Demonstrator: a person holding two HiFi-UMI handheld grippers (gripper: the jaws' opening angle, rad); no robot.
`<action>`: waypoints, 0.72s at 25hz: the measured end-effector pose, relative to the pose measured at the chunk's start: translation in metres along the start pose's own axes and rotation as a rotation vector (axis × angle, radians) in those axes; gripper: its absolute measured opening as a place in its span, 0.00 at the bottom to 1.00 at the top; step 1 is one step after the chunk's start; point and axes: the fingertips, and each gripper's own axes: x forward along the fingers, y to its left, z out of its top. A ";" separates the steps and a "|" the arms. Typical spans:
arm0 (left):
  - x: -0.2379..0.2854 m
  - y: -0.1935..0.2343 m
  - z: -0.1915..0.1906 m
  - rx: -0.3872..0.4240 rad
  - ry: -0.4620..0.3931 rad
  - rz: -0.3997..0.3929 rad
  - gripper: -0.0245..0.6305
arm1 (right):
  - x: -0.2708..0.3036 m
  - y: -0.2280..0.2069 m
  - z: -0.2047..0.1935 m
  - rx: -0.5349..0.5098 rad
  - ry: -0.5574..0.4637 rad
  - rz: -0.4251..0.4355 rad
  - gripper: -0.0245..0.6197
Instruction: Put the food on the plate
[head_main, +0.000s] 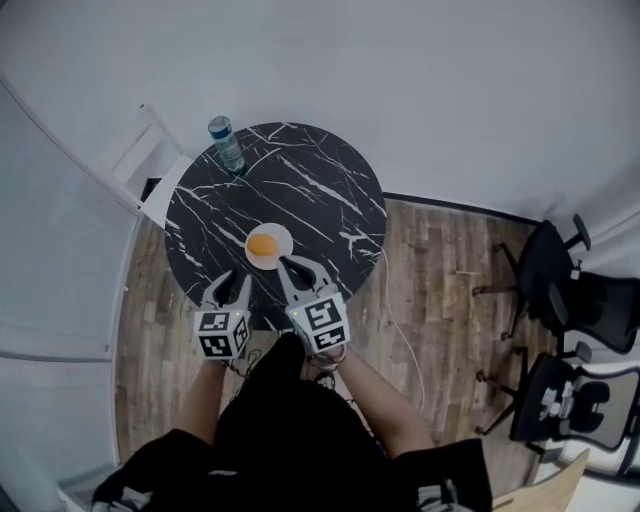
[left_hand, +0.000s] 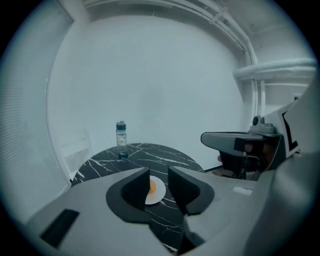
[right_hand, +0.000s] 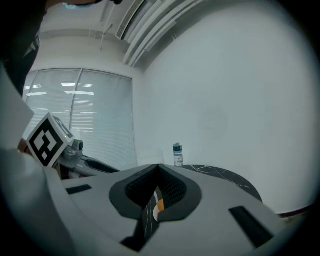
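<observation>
An orange piece of food (head_main: 263, 245) lies on a small white plate (head_main: 283, 235) near the front of the round black marble table (head_main: 300, 180). Both grippers hover just in front of the plate at the table's near edge. My left gripper (head_main: 230, 283) is open, and nothing is between its pads. In the left gripper view (left_hand: 158, 175) the plate (left_hand: 157, 194) and food (left_hand: 152, 187) show through the gap between the jaws. My right gripper (head_main: 293, 265) is shut and empty, tips pointing at the plate. In the right gripper view (right_hand: 158, 167) a sliver of the food (right_hand: 159, 204) shows below the closed pads.
A water bottle (head_main: 226, 144) stands upright at the table's far left edge, and is also seen as a bottle (left_hand: 121, 139) and a bottle (right_hand: 177, 154) in the gripper views. Black office chairs (head_main: 570, 290) stand on the wooden floor to the right. White walls surround the table.
</observation>
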 end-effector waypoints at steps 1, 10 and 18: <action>-0.007 0.000 0.007 0.011 -0.034 0.025 0.17 | -0.006 0.002 0.009 -0.011 -0.023 -0.007 0.03; -0.065 -0.008 0.058 0.030 -0.211 0.116 0.04 | -0.063 0.011 0.076 -0.143 -0.181 -0.070 0.03; -0.085 -0.018 0.080 0.061 -0.281 0.105 0.04 | -0.088 0.016 0.107 -0.203 -0.231 -0.094 0.03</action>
